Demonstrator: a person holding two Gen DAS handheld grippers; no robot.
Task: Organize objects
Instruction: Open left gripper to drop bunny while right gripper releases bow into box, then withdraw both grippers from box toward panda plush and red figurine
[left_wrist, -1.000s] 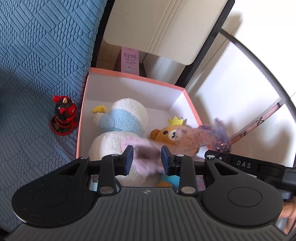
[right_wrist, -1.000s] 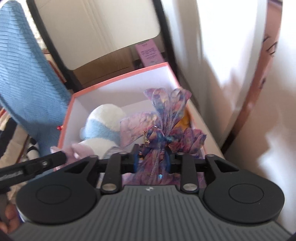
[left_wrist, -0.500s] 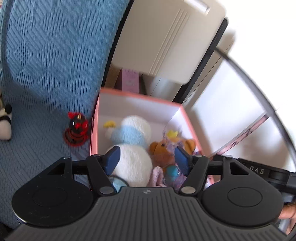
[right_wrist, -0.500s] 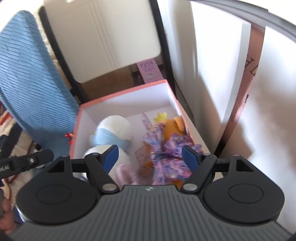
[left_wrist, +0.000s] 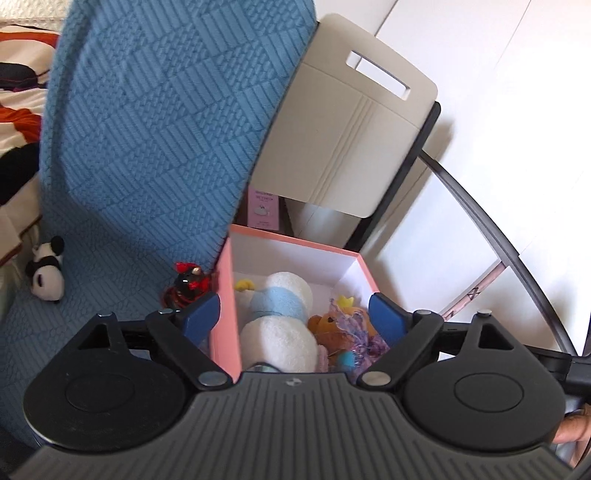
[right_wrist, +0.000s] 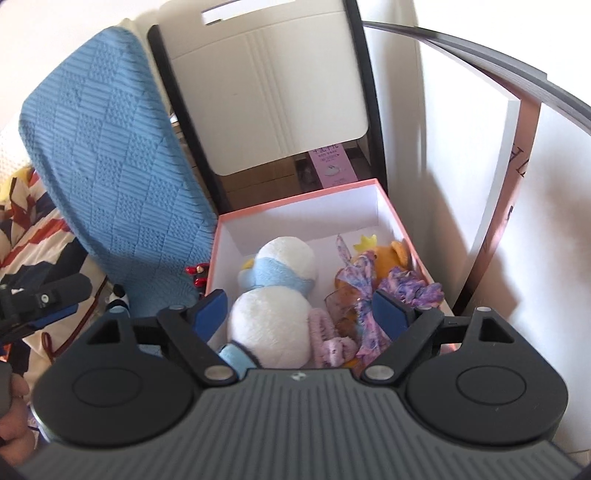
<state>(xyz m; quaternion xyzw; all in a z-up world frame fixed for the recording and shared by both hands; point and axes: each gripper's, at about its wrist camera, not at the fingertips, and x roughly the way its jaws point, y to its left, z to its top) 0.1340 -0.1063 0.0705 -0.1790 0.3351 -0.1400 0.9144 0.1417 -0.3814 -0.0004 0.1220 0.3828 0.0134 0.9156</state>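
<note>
Left hand-held gripper (left_wrist: 291, 314): jaws spread wide, empty, held above the near edge of the pink box (left_wrist: 223, 295).

Right hand-held gripper (right_wrist: 301, 310): jaws likewise apart, holding nothing, over the same box.

Box contents, stowed: white-and-blue plush (right_wrist: 275, 291) along the left side; orange crowned bear (right_wrist: 391, 260) at the right wall; purple ribbon bow (right_wrist: 369, 295) lying over the bear; pink fluffy item (right_wrist: 332, 338) at the near wall, between plush and bow.

Outstanding, by judgement: red-and-black figurine (left_wrist: 186, 286) on the blue sofa cover (left_wrist: 147, 147), just beside the box's left wall; small panda plush (left_wrist: 46, 269) further left, well apart. Task appears mostly done, two pieces left.
</note>
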